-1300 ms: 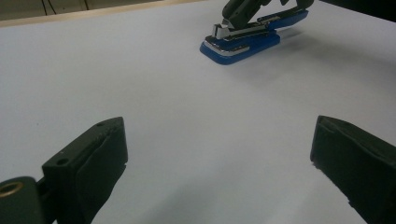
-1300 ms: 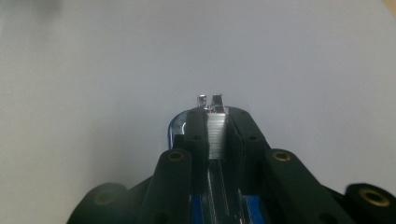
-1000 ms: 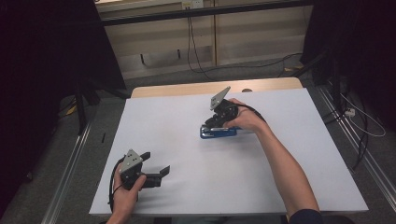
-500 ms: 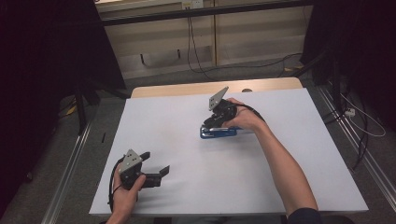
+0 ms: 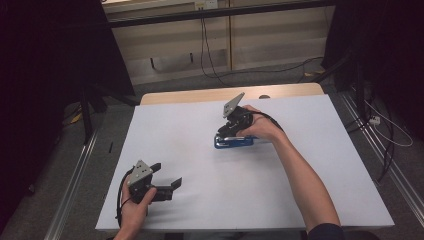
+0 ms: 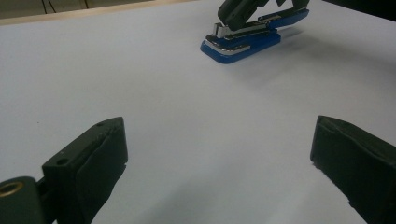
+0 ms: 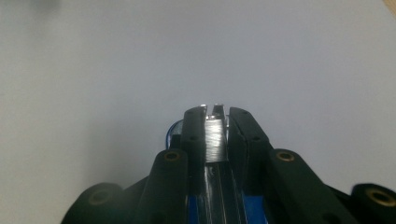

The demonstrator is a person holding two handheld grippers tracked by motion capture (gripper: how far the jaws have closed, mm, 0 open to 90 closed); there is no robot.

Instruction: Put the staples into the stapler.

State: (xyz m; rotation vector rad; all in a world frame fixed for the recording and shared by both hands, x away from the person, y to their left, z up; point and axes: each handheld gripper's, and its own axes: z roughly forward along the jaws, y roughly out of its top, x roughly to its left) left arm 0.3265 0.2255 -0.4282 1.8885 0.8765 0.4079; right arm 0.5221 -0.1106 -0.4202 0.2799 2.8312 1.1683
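Blue stapler lies mid-counter, its metal arm pinched by the right tongs, which have just eased slightly. Left tongs hang spread, well apart, over bare white surface.

The stapler lies on the tabletop, a little right of the middle and toward the far edge. The right hand-held gripper sits over its left end, jaws on either side of the stapler's metal top. The left hand-held gripper rests well apart, near the front left corner, with bare tabletop between its jaws.
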